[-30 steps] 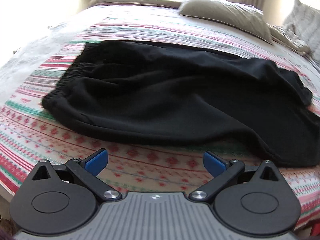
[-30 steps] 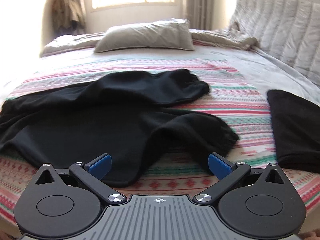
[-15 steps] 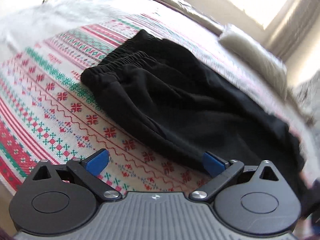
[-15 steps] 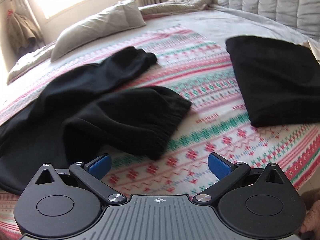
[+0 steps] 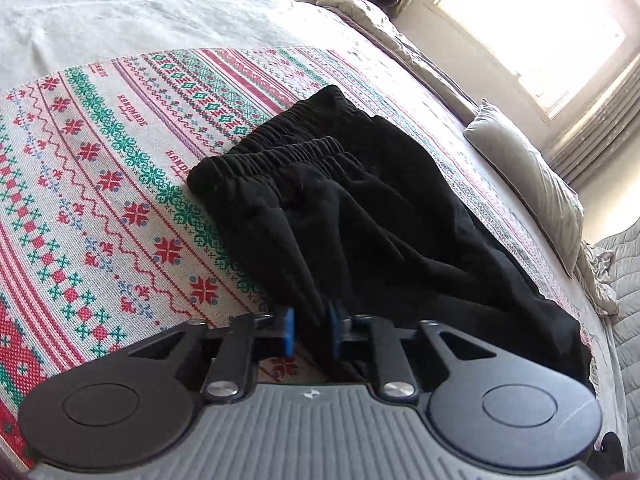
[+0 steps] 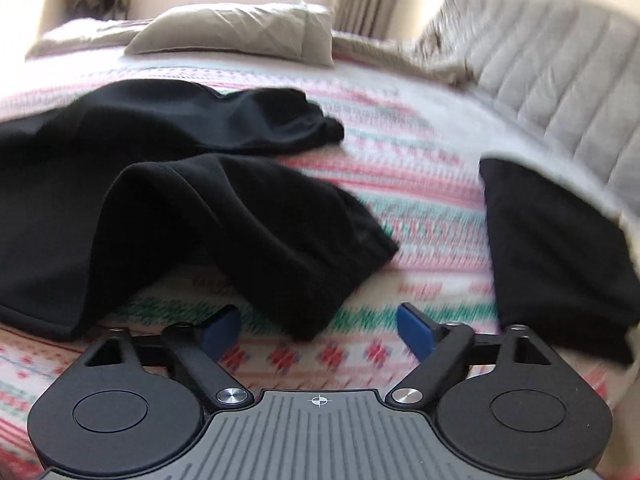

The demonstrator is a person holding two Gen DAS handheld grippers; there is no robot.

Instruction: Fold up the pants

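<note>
Your left hand-held gripper [image 5: 311, 334] angles downward, its jaws closing on black cloth. Your right hand-held gripper [image 6: 318, 332] also angles downward, its wide jaws closing, gripping nothing.

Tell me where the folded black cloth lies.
Right wrist view: the folded black cloth lies at the right side of the patterned blanket, right of the pants, and the quilted headboard is behind it.
</note>
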